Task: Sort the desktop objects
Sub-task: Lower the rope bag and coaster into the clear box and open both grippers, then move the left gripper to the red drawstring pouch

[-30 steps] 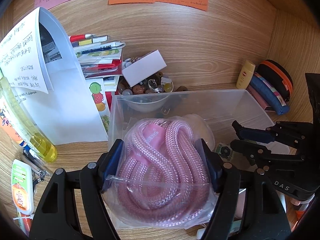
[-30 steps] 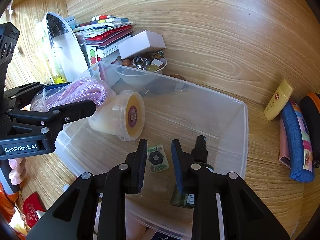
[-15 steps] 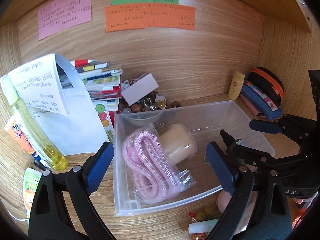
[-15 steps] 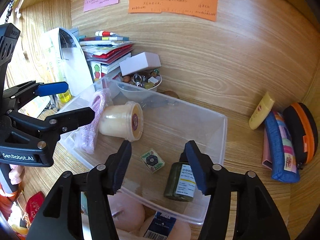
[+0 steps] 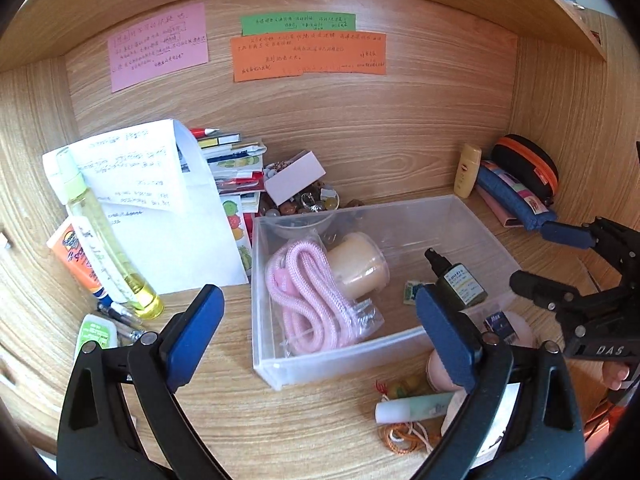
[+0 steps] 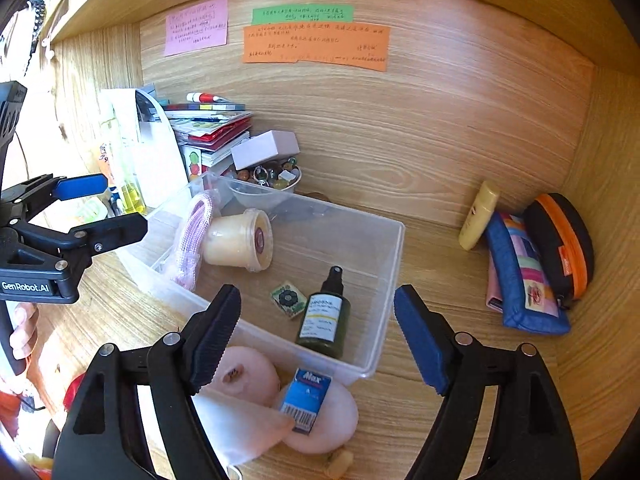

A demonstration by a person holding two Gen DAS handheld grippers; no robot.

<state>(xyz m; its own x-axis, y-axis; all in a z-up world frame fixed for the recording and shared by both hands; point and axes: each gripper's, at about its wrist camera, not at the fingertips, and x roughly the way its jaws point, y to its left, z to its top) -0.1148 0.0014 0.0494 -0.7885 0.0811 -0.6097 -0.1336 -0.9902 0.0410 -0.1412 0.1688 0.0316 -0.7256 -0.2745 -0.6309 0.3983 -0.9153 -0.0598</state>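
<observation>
Black claws (blue pads), silver screws

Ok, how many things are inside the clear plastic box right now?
4: the bagged pink rope at its left end, the cream cup lying beside it, a small square packet and the dark spray bottle nearer the front.

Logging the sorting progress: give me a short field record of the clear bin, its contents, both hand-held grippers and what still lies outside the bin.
bin: clear plastic bin on the wooden desk
in bin: bagged pink rope, cream tub on its side, dark spray bottle lying flat, small green packet
left hand-held gripper: open, empty, jaws just opened
right hand-held gripper: open, empty, jaws just opened
outside, near edge: blue box, pink round items
outside, right: yellow tube, blue pouch
</observation>
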